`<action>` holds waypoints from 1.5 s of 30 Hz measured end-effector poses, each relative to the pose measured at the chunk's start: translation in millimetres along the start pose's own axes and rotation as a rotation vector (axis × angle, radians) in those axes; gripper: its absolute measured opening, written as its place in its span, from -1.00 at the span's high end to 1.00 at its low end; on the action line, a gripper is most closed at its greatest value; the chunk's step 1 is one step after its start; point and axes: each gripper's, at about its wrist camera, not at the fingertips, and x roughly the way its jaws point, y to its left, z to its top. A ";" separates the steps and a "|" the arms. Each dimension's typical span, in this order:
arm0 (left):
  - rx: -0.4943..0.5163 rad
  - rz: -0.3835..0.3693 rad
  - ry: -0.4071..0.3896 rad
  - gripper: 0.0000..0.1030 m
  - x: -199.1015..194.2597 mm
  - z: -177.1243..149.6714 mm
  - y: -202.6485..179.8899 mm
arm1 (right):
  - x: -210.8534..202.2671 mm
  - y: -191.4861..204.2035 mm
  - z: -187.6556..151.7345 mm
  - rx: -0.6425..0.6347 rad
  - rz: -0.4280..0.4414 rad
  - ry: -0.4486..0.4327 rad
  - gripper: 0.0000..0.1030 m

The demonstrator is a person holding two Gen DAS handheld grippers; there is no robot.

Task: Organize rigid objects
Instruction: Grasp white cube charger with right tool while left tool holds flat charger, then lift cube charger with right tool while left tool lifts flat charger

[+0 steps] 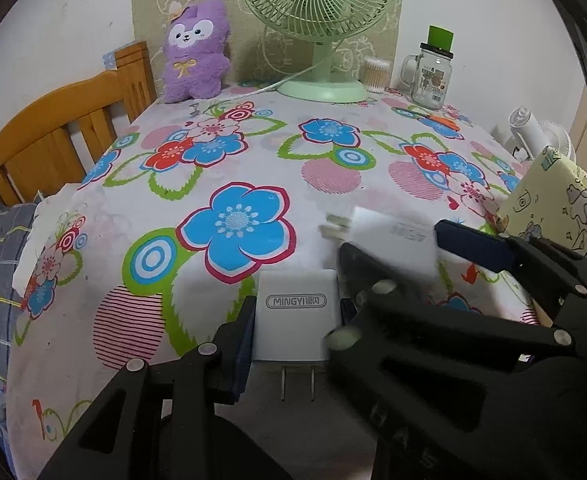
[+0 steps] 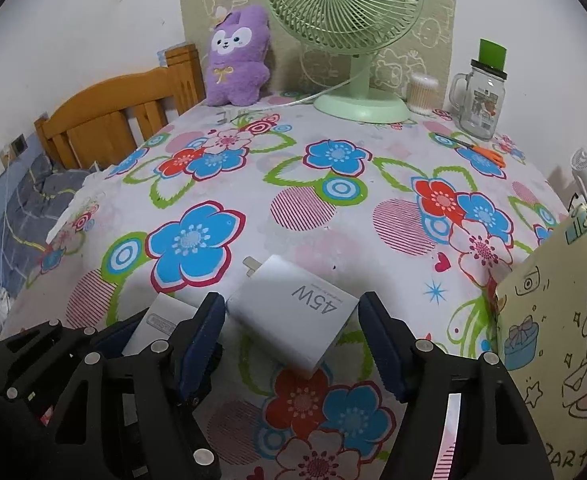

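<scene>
A white MINGYI charger (image 1: 297, 316) lies on the flowered tablecloth (image 1: 233, 168) with its prongs toward the camera. My left gripper (image 1: 295, 308) is shut on its sides. In the right wrist view that charger (image 2: 161, 320) shows at lower left, partly behind a black finger. A bigger white 45W charger (image 2: 293, 316) lies turned at an angle, prongs pointing away. My right gripper (image 2: 291, 300) straddles it, blue pads touching its left and right corners. In the left wrist view the right gripper (image 1: 395, 240) reaches in from the right, over the blurred 45W charger (image 1: 389, 236).
At the back stand a green fan (image 2: 353, 40), a purple plush toy (image 2: 235, 60), a cotton swab tub (image 2: 423, 88) and a glass mug jar (image 2: 481, 96). Orange scissors (image 2: 485, 152) lie near it. A yellow cartoon box (image 2: 553, 320) stands at the right. A wooden bed frame (image 1: 53, 132) borders the left.
</scene>
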 end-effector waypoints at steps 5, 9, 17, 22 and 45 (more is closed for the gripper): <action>0.016 -0.005 -0.006 0.22 -2.4 -0.9 -3.9 | -2.7 -2.3 -1.6 0.020 0.023 0.014 0.02; 0.006 0.001 0.006 0.23 -1.8 -4.7 -0.9 | 9.6 -4.8 -5.6 0.053 0.070 0.077 0.01; -0.027 -0.010 0.013 0.23 2.5 -0.3 10.6 | 18.9 2.7 2.6 0.000 0.074 0.056 -0.08; -0.058 0.022 0.018 0.23 5.0 3.1 25.4 | 22.3 6.0 10.0 -0.041 0.051 0.040 -0.48; -0.007 0.008 0.028 0.23 5.4 13.1 22.0 | 29.6 2.9 18.3 0.043 0.025 0.101 -0.44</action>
